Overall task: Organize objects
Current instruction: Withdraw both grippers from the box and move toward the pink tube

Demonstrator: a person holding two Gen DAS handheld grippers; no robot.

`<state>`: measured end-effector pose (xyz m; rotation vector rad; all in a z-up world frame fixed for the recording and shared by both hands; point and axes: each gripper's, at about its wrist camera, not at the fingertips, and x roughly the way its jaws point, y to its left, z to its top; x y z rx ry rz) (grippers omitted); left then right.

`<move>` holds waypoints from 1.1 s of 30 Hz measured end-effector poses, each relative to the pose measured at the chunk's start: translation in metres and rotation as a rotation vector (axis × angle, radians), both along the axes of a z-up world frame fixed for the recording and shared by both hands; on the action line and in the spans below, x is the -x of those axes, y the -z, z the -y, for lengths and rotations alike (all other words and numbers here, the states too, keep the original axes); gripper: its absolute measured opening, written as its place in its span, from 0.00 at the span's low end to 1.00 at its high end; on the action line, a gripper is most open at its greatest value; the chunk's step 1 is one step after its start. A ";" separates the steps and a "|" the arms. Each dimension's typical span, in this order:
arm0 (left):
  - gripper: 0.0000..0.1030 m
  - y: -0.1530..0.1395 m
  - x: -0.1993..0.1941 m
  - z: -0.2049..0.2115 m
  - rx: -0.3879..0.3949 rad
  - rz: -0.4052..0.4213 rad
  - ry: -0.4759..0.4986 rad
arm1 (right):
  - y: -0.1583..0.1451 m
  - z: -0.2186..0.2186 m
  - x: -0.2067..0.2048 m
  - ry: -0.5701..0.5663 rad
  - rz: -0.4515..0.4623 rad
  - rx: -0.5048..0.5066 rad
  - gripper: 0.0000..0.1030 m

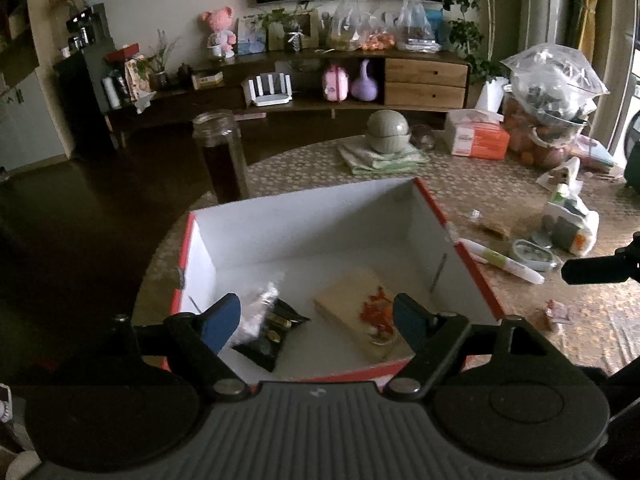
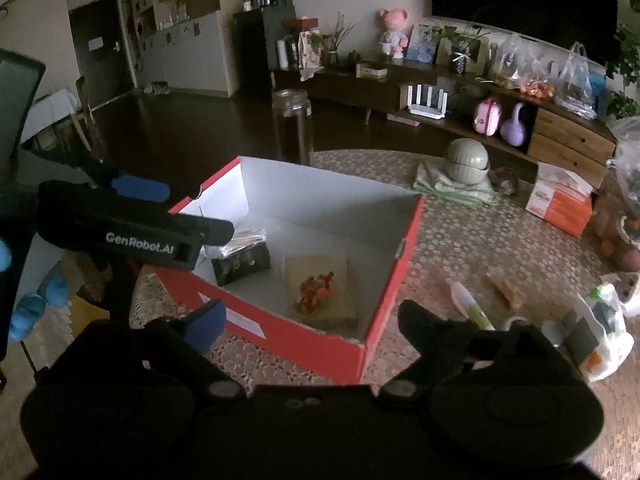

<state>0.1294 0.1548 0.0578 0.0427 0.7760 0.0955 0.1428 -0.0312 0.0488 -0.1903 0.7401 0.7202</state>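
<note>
We hold both hand-held grippers, left (image 1: 316, 318) and right (image 2: 310, 322), wide open and empty above the red box (image 1: 472, 264) mid-frame, where a snack packet (image 1: 268, 330) and flat pack (image 1: 360, 312) lie gathered for tidying.

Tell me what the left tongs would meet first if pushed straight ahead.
Probably the floor of the red box, between the dark snack packet and the beige packet. The left tongs are open and empty; depth is uncertain.

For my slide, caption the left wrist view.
Open left gripper above red box holding snack packet and tan pack.
</note>
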 end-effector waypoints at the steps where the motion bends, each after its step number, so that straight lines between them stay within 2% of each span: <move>1: 0.81 0.001 0.002 0.004 0.002 0.000 0.004 | 0.000 0.005 0.001 0.005 0.000 -0.005 0.93; 5: 0.82 0.003 0.008 0.022 0.022 0.009 0.033 | 0.000 0.024 0.002 0.026 0.009 -0.010 0.98; 7: 0.85 0.004 0.009 0.030 0.026 0.014 0.045 | 0.002 0.034 0.005 0.037 0.033 -0.012 0.98; 9: 0.94 0.007 0.008 0.039 0.024 0.017 0.054 | 0.003 0.045 0.007 0.047 0.059 -0.010 0.99; 15: 1.00 0.014 0.011 0.063 0.021 0.032 0.091 | 0.012 0.089 0.006 0.106 0.098 -0.001 0.99; 20: 1.00 0.025 0.009 0.086 0.062 0.031 0.129 | 0.021 0.127 -0.009 0.163 0.069 -0.013 0.99; 29: 1.00 0.049 0.006 0.145 0.077 0.003 0.262 | 0.047 0.175 -0.025 0.226 0.012 0.033 1.00; 33: 1.00 0.066 0.003 0.170 0.073 -0.010 0.303 | 0.057 0.191 -0.027 0.254 0.013 0.055 1.00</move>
